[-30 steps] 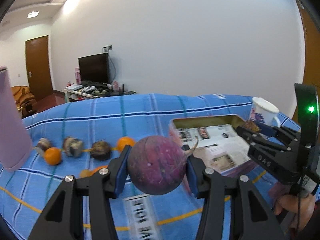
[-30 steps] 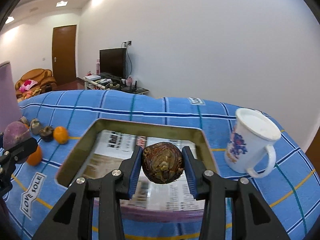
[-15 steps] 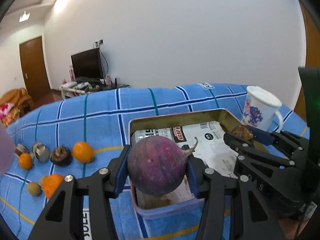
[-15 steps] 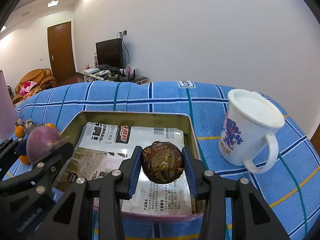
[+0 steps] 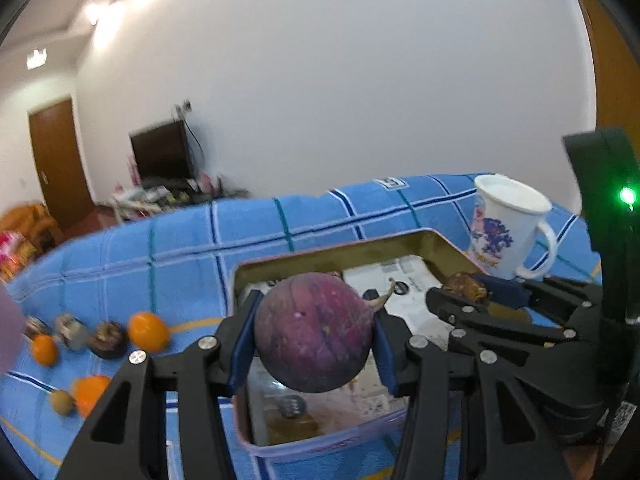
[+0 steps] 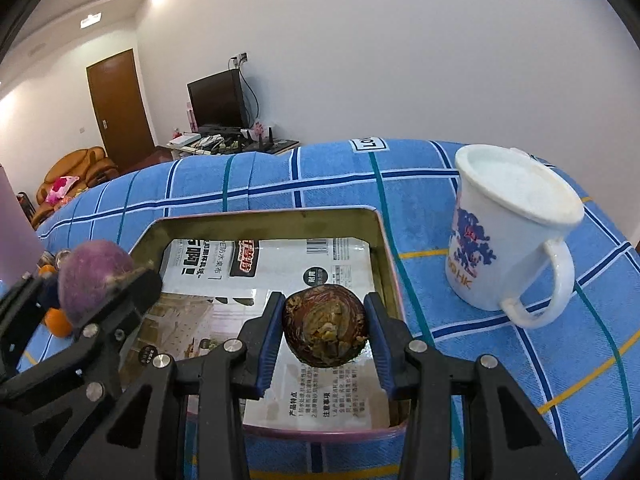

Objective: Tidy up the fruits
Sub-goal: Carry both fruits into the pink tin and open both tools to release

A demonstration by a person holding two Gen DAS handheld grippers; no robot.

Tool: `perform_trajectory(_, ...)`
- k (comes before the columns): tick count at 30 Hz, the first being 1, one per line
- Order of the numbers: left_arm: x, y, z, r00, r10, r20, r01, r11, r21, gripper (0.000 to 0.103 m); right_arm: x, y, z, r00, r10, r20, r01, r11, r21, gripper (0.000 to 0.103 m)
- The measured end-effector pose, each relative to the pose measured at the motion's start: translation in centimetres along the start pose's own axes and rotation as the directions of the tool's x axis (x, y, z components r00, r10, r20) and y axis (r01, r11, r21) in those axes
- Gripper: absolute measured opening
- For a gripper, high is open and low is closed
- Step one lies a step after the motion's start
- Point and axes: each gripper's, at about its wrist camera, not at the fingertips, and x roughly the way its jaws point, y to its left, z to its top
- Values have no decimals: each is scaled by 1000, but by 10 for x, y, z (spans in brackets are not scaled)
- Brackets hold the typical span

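Over the paper-lined tin (image 6: 386, 264), left gripper (image 5: 314, 338) clamps a purple fruit (image 5: 314, 330), right gripper (image 6: 325, 330) a brown one (image 6: 325, 325) (lower both before releasing).

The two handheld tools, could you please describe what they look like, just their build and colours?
Both match: the left tool and the right tool have black angular plastic linkage arms with silver round screw heads at the joints, and blue pads lining the inner faces of the fingers. In the left wrist view, the right tool's upright black body carries a lit green indicator light. No sleeves or cables are visible.
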Motion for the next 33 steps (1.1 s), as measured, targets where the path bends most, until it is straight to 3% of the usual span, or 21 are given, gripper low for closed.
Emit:
perform_trajectory(6, 15, 19, 0, 990, -125, -70, 117, 987, -107, 52, 3, 5, -1, 999, 41, -15, -41, 999, -1, 43)
perform_trajectory(10, 21, 17, -2, 988, -114, -105, 102, 988, -115, 52, 5, 3, -1, 998, 59, -24, -58, 998, 16, 43)
perform_trajectory(21, 12, 20, -4, 997, -13, -79, 4, 994, -108, 66, 6, 2, 0, 998, 60, -20, -60, 998, 25, 45)
perform_trajectory(23, 5, 20, -5, 997, 46, -54, -52, 993, -104, 76, 6, 1, -1, 997, 70, -15, -70, 997, 37, 46)
perform_trajectory(25, -2, 22, -5, 994, 106, -25, -108, 988, -114, 92, 5, -1, -1, 996, 85, -7, -84, 995, 53, 48)
perform_trajectory(28, -12, 31, -7, 989, 144, 15, -140, 978, -152, 103, 3, -4, -1, 992, 124, 12, -125, 989, 84, 55)
perform_trajectory(30, -15, 35, -9, 989, 145, 26, -139, 976, -168, 103, 0, -4, 0, 993, 113, 38, -116, 990, 83, 67)
perform_trajectory(33, -18, 39, -11, 986, 167, 18, -162, 973, -167, 103, -9, -3, 0, 991, 94, 92, -101, 992, 75, 74)
